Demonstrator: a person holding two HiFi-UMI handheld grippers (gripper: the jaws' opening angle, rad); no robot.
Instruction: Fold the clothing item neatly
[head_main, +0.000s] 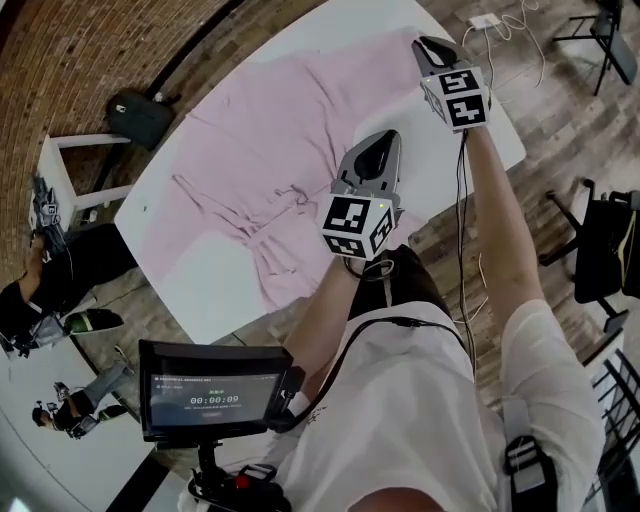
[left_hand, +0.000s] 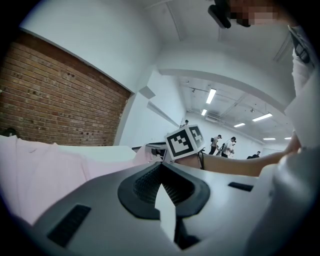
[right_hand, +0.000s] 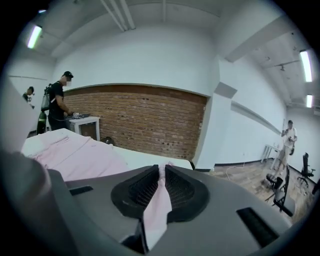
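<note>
**Left gripper** (left_hand: 161, 166): jaws closed, with a pale strip of cloth pinched between the pads.

**Right gripper** (right_hand: 160, 169): jaws clamped on a pink fold that runs back between them.

**Pink garment** (head_main: 270, 130): spread across the white table (head_main: 165, 240). It lies mostly to the left of both grippers, the left one at its near-right edge and the right one at its far-right edge. Thin ties (head_main: 285, 192) lie loose on top.

A pale pink cloth garment (head_main: 270, 150) is covering a white rectangular table (head_main: 190, 280) beside a red-brown brick wall (head_main: 60, 60). The grey left gripper (head_main: 383, 138) and grey right gripper (head_main: 427, 44) are showing black-and-white square-patterned cubes.
</note>
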